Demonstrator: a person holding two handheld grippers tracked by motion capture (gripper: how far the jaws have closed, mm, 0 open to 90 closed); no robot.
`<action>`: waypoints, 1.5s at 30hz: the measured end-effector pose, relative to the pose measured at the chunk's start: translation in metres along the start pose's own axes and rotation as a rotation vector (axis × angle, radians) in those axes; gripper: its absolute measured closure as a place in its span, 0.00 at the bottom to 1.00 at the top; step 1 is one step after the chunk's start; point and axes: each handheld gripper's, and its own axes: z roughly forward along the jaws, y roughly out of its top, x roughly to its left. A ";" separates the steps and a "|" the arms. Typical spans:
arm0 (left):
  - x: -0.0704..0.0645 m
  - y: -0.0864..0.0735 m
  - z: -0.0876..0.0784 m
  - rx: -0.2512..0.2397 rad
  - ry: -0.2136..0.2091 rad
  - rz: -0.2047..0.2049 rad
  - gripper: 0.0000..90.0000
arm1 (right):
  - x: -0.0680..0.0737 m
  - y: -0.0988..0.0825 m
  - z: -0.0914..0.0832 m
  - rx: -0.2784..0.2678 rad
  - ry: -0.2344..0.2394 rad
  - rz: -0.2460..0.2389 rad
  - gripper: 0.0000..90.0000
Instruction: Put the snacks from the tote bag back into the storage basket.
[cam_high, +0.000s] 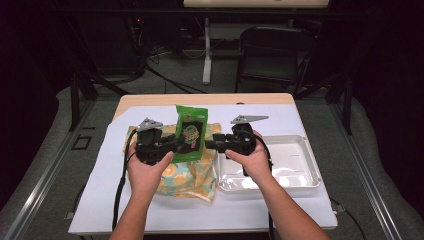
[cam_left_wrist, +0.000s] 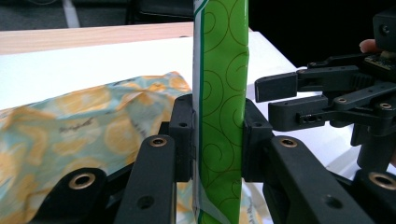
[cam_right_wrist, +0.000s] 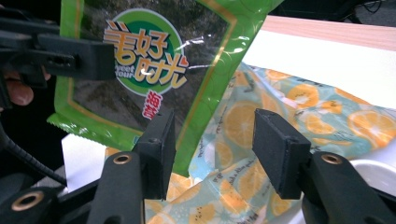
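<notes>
Left claw (cam_high: 172, 146) is squeezing a green snack bag (cam_high: 191, 132) from both sides. In the left gripper view its two black pads press flat on the bag (cam_left_wrist: 219, 107), one on each side, and the bag stands straight up between them. A hand (cam_high: 145, 172) holds this claw from below, and a black cable (cam_high: 119, 190) hangs down from it toward the near edge of the tabletop.

The green bag is held up in the air, over the middle of the tabletop. Under it lies a cloth bag with orange slices printed on it (cam_high: 192, 177). The cloth bag rests on a big white sheet (cam_high: 100, 200) that covers most of the wooden tabletop (cam_high: 200, 99).

Right claw (cam_high: 212, 144) is let go. In the right gripper view its two black pads stand apart with a clear gap, and the corner of the green bag (cam_right_wrist: 140, 70) hangs just past the left pad. No pad presses on it. The other hand (cam_high: 252, 160) holds this claw.

Next to that hand, near the right edge of the tabletop, sits a white tray (cam_high: 300, 175).
</notes>
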 end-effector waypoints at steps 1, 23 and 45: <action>-0.002 0.002 0.003 -0.001 -0.007 0.004 0.80 | -0.001 0.000 -0.002 -0.005 0.000 0.009 0.54; -0.026 0.015 0.044 0.015 -0.123 0.024 0.80 | -0.029 -0.002 -0.029 -0.083 0.000 0.119 0.55; -0.043 0.016 0.082 0.010 -0.138 0.049 0.79 | -0.049 -0.005 -0.050 -0.102 -0.104 0.169 0.59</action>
